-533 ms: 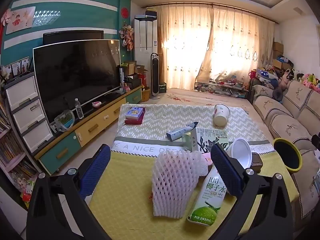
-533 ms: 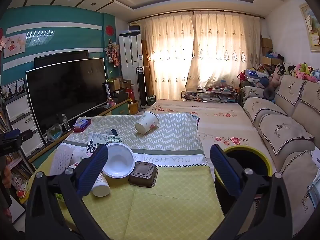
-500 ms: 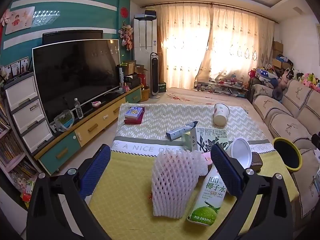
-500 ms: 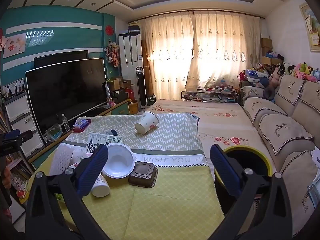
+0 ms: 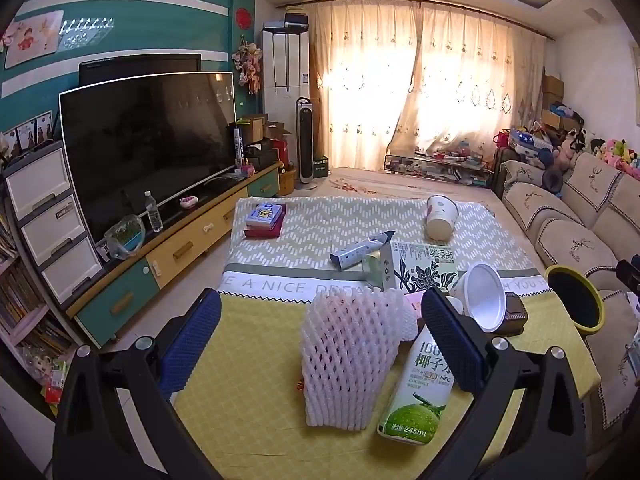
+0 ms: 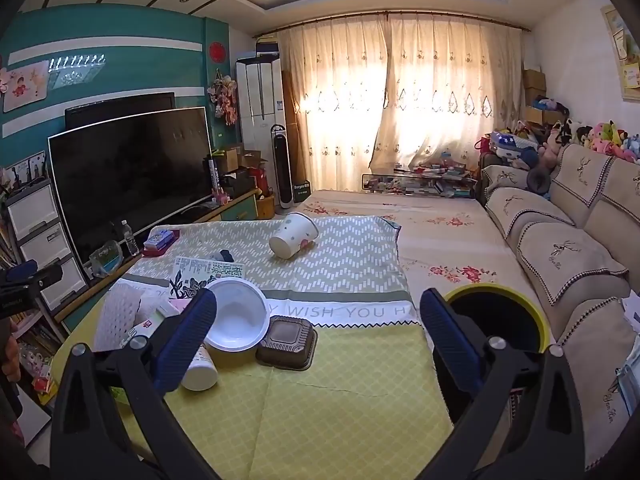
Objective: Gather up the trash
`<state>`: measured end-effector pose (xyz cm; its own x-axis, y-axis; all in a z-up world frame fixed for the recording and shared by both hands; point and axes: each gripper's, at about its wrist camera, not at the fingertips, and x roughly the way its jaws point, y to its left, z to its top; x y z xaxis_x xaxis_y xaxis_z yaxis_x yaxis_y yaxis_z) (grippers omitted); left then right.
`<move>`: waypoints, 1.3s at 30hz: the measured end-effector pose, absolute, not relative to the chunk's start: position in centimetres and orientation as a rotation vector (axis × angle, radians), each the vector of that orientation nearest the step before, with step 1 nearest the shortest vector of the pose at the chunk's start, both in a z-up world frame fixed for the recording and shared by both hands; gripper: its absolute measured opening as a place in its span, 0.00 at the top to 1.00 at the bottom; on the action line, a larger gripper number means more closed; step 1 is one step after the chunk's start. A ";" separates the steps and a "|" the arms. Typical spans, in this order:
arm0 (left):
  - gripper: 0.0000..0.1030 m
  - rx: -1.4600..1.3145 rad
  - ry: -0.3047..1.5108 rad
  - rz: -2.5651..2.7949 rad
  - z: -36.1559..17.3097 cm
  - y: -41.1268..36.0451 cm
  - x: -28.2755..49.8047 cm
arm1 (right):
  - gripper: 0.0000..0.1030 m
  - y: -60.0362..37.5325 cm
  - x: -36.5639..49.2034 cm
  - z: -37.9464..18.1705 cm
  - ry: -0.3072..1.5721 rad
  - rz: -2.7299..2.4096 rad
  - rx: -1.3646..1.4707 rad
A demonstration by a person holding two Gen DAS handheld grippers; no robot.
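Looking over the tabletop (image 6: 340,412) from both wrists, I judge the collecting has not begun: every piece of trash I can see lies on the yellow cloth or the zigzag cloth beyond it, and I cannot see into the bottom of the yellow-rimmed bin (image 6: 496,320) beside the tabletop's right edge.

My left gripper (image 5: 320,344) has its jaws spread as wide as they go, with nothing gripped. The white foam fruit net (image 5: 348,360) stands between them in the view, untouched as far as I can tell. Just beside it lies a coconut water carton (image 5: 420,392). Behind these sit a white plastic bowl (image 5: 484,300) tipped on its side, a brown lidded container (image 5: 514,316), a flat floral-printed box (image 5: 420,268) and a small blue-grey carton (image 5: 360,250). A paper cup (image 5: 440,216) lies toppled farther back.

My right gripper (image 6: 320,344) is likewise fully open and empty, hovering over bare cloth between the brown container and the bin.

So all of it is left to do. The foam net looks like my nearest pick for the left side, the brown container or bowl for the right, each then carried across to the bin. The red books (image 5: 264,222) at the far corner I would not count as trash.
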<state>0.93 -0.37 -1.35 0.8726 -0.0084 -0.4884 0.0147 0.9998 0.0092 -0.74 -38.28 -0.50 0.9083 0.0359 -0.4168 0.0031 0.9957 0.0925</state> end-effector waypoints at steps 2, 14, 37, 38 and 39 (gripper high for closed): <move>0.04 0.012 0.509 -0.013 -1.1 -0.3 0.8 | 0.06 -38.1 -0.3 -0.8 0.440 0.019 0.093; 0.04 0.019 0.502 -0.014 -0.8 -0.4 0.3 | 0.06 -37.6 0.4 -1.6 0.454 0.026 0.094; 0.04 0.032 0.501 -0.021 -0.8 -0.8 0.3 | 0.06 -38.0 0.4 -1.9 0.459 0.023 0.108; 0.04 0.032 0.501 -0.020 -0.9 -0.8 0.2 | 0.06 -38.0 0.4 -2.0 0.460 0.023 0.107; 0.04 0.033 0.502 -0.020 -0.9 -0.8 0.3 | 0.06 -38.0 0.4 -1.9 0.459 0.023 0.108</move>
<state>0.25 -0.82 -0.89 0.8764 -0.0116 -0.4814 0.0277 0.9993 0.0263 0.40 -37.97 -1.91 0.8963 0.0463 -0.4411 0.0023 0.9941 0.1089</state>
